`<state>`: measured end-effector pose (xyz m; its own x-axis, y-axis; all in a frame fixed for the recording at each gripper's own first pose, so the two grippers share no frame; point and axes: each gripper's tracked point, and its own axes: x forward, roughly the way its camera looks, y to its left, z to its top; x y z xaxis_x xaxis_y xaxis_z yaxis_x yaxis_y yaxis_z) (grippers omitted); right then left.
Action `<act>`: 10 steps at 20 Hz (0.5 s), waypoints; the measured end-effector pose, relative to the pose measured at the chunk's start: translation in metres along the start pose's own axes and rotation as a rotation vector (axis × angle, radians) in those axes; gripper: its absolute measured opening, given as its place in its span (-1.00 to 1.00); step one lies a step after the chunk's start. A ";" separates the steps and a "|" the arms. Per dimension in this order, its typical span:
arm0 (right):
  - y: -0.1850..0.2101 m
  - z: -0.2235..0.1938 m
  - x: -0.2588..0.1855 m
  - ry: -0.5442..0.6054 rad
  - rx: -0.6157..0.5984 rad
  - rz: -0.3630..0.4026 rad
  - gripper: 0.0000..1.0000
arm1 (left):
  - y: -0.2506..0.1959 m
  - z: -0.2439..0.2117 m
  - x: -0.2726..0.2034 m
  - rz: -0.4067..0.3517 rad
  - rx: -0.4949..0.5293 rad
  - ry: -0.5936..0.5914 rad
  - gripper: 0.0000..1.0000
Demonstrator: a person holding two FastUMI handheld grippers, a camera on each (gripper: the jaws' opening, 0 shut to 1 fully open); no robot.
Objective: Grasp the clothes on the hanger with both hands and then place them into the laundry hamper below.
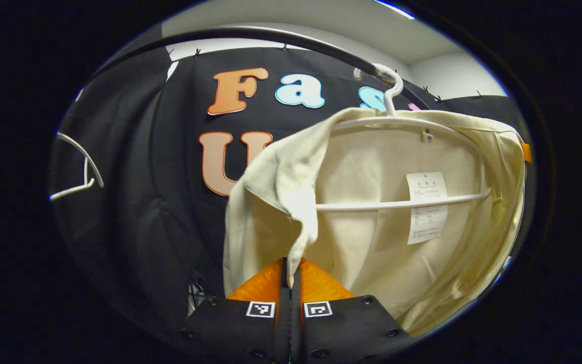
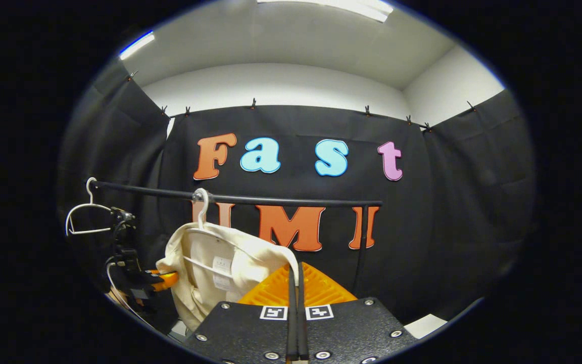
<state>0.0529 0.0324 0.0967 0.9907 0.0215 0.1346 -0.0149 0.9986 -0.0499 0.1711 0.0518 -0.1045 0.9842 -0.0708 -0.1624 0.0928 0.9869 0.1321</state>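
Note:
A cream garment [image 1: 372, 237] hangs on a white hanger [image 1: 402, 202] from a black rail [image 1: 271, 35], its inside and a care label facing the left gripper view. One front edge droops down into my left gripper [image 1: 291, 268], which is shut on that fabric. In the right gripper view the garment [image 2: 220, 268] hangs lower left on its hanger [image 2: 201, 202]. One edge of it stretches over to my right gripper [image 2: 295, 275], which is shut on that cloth. The left gripper [image 2: 162, 279] shows at the garment's far left side.
An empty white hanger [image 2: 81, 217] hangs at the left end of the rail [image 2: 281, 200], also seen as the empty hanger [image 1: 76, 172] at far left. The rail's upright post [image 2: 360, 253] stands right of my right gripper.

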 end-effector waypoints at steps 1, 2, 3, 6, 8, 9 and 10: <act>-0.006 0.002 0.005 -0.005 -0.009 -0.010 -1.00 | 0.015 0.006 0.001 0.043 0.013 -0.010 -0.87; -0.014 0.003 0.012 -0.006 -0.026 -0.023 -1.00 | 0.027 0.014 -0.002 0.073 0.013 -0.027 -0.87; -0.019 0.003 0.017 -0.005 -0.039 -0.030 -1.00 | 0.038 0.022 -0.006 0.096 0.002 -0.040 -0.87; -0.030 0.002 0.035 -0.009 -0.061 -0.043 -1.00 | 0.063 0.038 -0.013 0.135 -0.029 -0.073 -0.87; -0.035 0.004 0.044 -0.012 -0.077 -0.047 -1.00 | 0.074 0.047 -0.017 0.153 -0.017 -0.098 -0.87; -0.038 0.006 0.048 -0.016 -0.087 -0.050 -1.00 | 0.077 0.054 -0.017 0.162 -0.001 -0.113 -0.87; -0.040 0.007 0.054 -0.015 -0.095 -0.050 -1.00 | 0.081 0.062 -0.017 0.174 0.017 -0.130 -0.87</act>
<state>0.1062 -0.0060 0.1134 0.9877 -0.0270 0.1540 0.0483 0.9894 -0.1367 0.1715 0.1238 -0.0301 0.9966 0.0817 -0.0082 -0.0792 0.9833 0.1637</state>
